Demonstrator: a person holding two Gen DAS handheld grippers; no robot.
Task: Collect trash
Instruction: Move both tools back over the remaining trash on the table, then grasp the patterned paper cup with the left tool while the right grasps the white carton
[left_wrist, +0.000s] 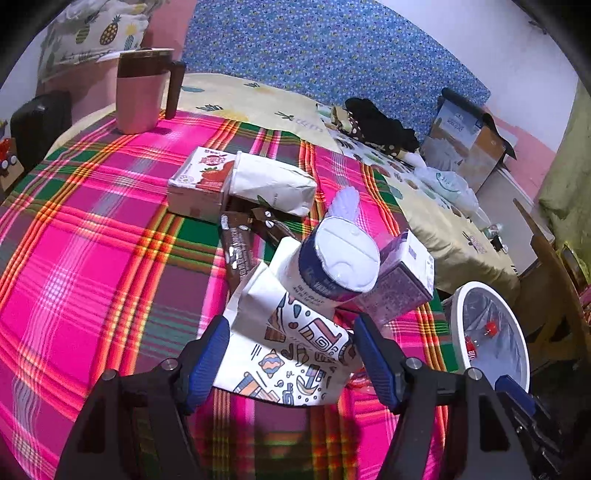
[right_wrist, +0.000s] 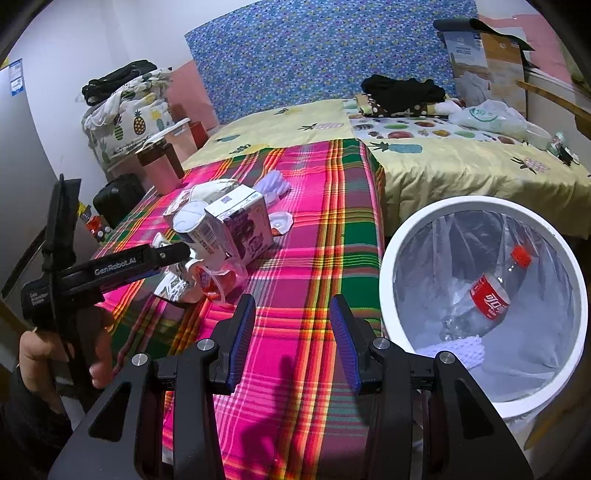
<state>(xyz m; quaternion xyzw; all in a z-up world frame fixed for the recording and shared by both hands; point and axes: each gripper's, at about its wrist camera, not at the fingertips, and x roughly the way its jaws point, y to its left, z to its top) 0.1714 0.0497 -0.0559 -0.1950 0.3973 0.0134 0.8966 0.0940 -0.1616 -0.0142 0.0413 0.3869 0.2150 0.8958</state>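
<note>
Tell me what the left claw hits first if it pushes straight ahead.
Most likely the patterned paper bag, which already lies between the open left claw. Just behind it stands the white cup; depth is hard to judge.

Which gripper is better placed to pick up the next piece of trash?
Left. The left gripper stands open around the patterned paper bag in the trash pile. The right gripper is open over bare plaid cloth, beside the white bin.
</note>
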